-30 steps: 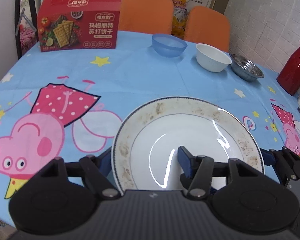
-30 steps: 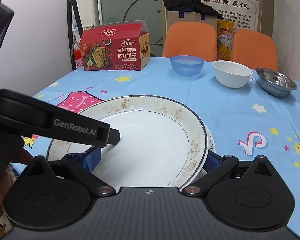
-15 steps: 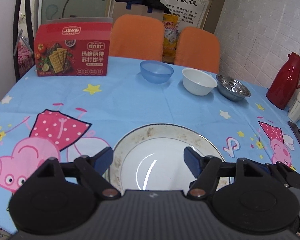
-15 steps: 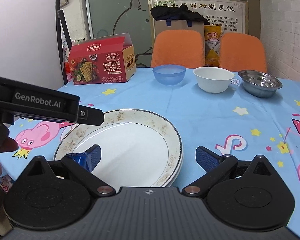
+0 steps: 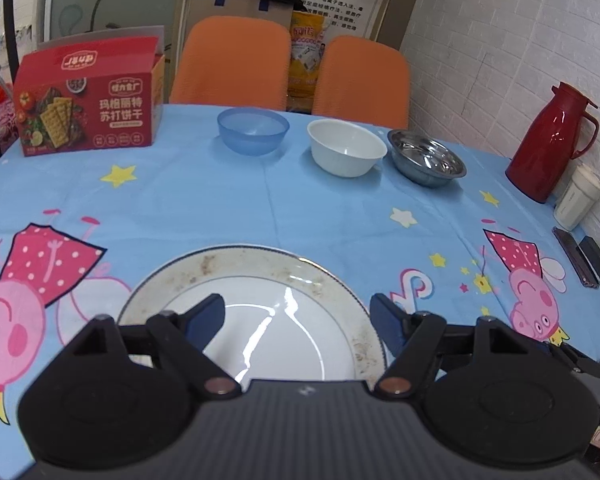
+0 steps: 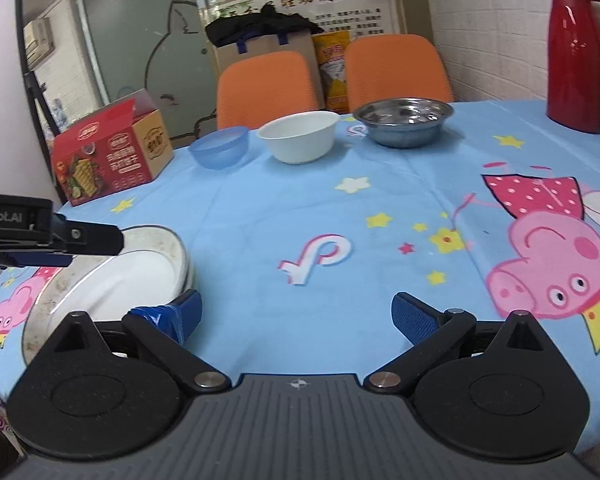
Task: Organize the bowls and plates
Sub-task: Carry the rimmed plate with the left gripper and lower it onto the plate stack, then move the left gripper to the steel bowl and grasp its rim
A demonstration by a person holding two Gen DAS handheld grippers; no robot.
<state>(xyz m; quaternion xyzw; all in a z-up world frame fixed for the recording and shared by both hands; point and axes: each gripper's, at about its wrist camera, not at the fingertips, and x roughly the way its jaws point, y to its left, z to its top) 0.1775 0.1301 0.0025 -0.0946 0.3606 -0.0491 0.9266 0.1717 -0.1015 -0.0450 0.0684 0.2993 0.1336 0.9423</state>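
Observation:
A stack of white plates with speckled rims (image 5: 260,280) lies on the blue tablecloth near the front edge; it also shows in the right wrist view (image 6: 112,280). My left gripper (image 5: 298,318) hovers open and empty just above the plates. My right gripper (image 6: 296,316) is open and empty over bare cloth to the right of the stack. Across the table stand a blue bowl (image 5: 253,130), a white bowl (image 5: 346,152) and a steel bowl (image 5: 426,157) in a row, also seen in the right wrist view as blue bowl (image 6: 219,152), white bowl (image 6: 299,136) and steel bowl (image 6: 404,121).
A red cracker box (image 5: 88,100) stands at the far left. A red thermos (image 5: 552,140) and a white cup (image 5: 578,198) stand at the right by the wall, with dark flat items (image 5: 584,258) beside them. Two orange chairs (image 5: 232,68) stand behind the table.
Both grippers let go of the plate and opened, and it now rests on the stack. The right gripper swung right, away from the plates; the left pulled back slightly.

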